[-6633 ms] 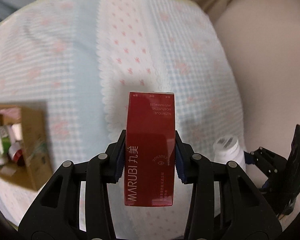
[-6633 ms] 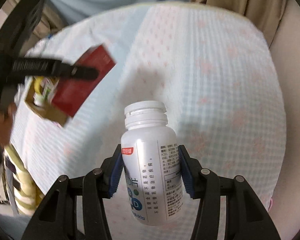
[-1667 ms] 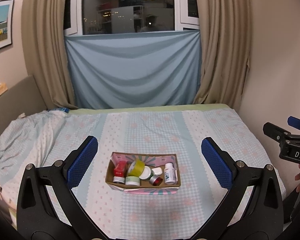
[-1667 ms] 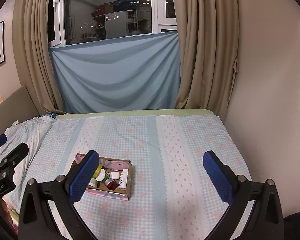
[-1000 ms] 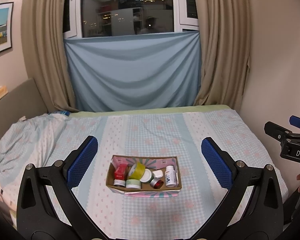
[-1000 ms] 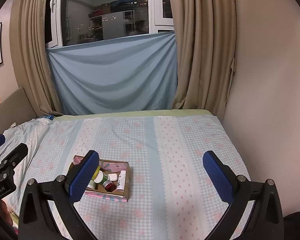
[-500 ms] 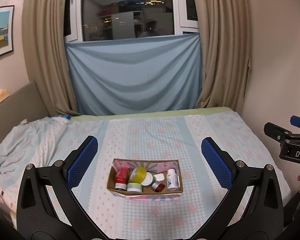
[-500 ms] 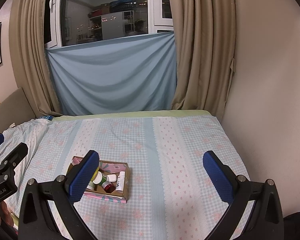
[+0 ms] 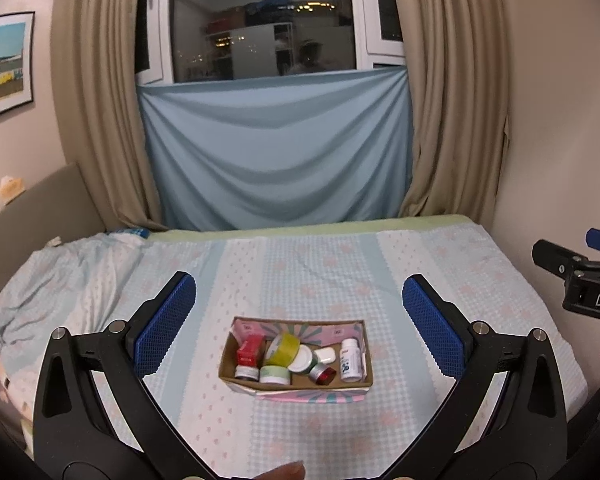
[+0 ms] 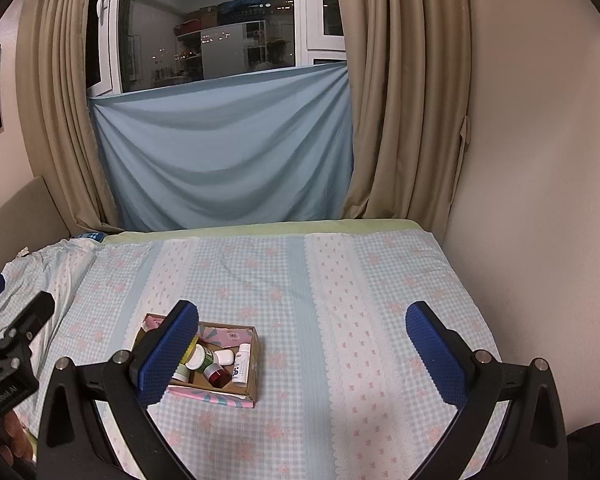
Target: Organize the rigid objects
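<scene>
A cardboard box [image 9: 362, 342] sits on the bed, in the middle of the left wrist view and lower left in the right wrist view [image 10: 252, 364]. It holds a red carton [image 9: 250, 352], a yellow tape roll [image 9: 284, 350], a white pill bottle [image 9: 350, 360] and several small jars. My left gripper [image 9: 300, 320] is open and empty, held well back from the box. My right gripper [image 10: 302, 344] is open and empty too, back and to the right of the box.
The bed has a blue and pink checked sheet [image 10: 340, 320]. A rumpled quilt [image 9: 60, 280] lies at its left. A beige wall [image 10: 540, 200] runs along the right side. Curtains and a blue cloth [image 9: 276, 152] hang behind the bed.
Earlier the left gripper held the red carton and the right held the white bottle; both now lie in the box. Both grippers have drawn back and tilted up slightly.
</scene>
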`<state>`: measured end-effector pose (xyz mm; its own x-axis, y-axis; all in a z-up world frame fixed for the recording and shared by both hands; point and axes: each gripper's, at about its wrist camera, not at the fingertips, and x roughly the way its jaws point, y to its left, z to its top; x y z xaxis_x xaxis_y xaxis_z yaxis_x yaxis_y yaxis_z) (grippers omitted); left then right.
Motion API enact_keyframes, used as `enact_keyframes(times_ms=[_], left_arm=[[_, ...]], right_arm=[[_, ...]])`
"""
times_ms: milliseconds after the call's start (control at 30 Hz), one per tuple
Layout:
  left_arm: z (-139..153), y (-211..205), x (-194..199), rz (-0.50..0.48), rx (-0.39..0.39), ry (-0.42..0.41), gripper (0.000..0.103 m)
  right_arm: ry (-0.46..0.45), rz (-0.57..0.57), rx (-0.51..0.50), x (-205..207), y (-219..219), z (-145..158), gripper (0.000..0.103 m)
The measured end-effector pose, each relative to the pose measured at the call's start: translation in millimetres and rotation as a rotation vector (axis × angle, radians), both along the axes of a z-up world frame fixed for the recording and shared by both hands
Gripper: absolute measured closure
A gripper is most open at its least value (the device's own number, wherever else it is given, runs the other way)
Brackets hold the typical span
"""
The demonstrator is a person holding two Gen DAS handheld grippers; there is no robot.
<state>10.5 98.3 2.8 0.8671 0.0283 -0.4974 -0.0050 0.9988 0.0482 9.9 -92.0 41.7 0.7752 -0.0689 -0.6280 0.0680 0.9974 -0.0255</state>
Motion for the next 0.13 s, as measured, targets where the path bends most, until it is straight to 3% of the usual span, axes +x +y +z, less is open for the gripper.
enact_keyframes(times_ms=[133], left_arm=[[-9.4, 0.7, 5.0, -0.023, -0.017, 0.034, 0.0]], right_arm=[[0.027, -0.003, 0.004, 7.0, 3.2, -6.6, 0.0]])
